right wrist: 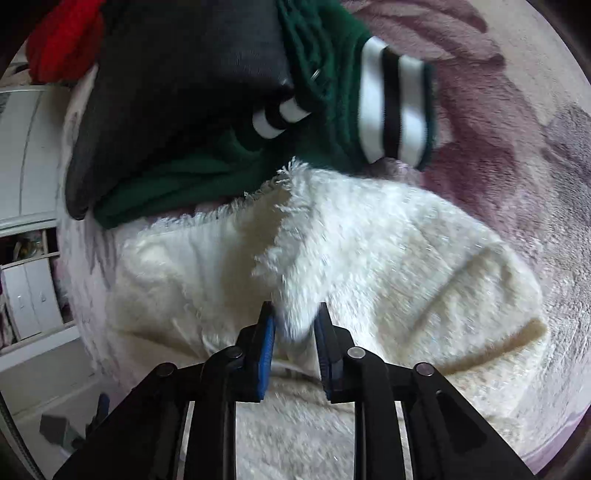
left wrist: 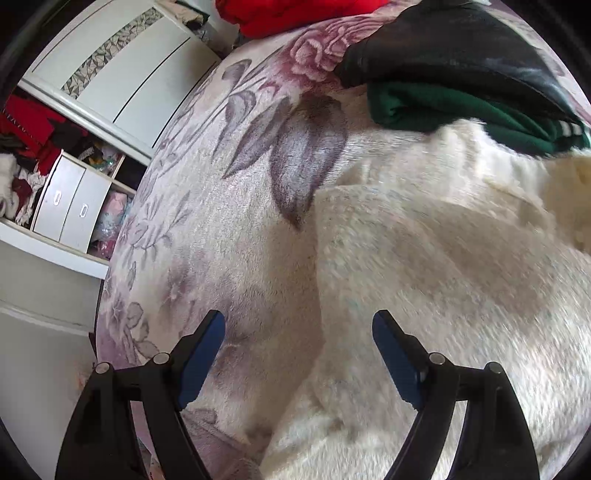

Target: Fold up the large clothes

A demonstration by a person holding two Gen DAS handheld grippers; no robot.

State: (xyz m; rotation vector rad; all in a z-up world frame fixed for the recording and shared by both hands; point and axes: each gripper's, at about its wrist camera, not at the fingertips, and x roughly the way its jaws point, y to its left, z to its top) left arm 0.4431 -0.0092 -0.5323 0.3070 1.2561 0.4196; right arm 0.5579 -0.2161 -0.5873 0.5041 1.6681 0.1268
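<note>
A cream-white fluffy garment (left wrist: pixel 424 258) lies spread on a floral plush blanket (left wrist: pixel 221 221). My left gripper (left wrist: pixel 298 325) hangs open above the garment's left edge, with nothing between its blue pads (left wrist: pixel 203 354). In the right wrist view the same white garment (right wrist: pixel 388 240) has a flap folded over, its fringed edge raised toward the far side. My right gripper (right wrist: pixel 296 325) stands narrow, its pads closed on a pinch of that white fluffy fabric.
Folded green (right wrist: pixel 207 177) and black (right wrist: pixel 177 74) clothes with a black-and-white striped cuff (right wrist: pixel 395 103) are stacked just beyond the white garment. A red garment (left wrist: pixel 295 14) lies farther back. A white wardrobe (left wrist: pixel 122 66) with drawers (left wrist: pixel 70 206) stands left of the bed.
</note>
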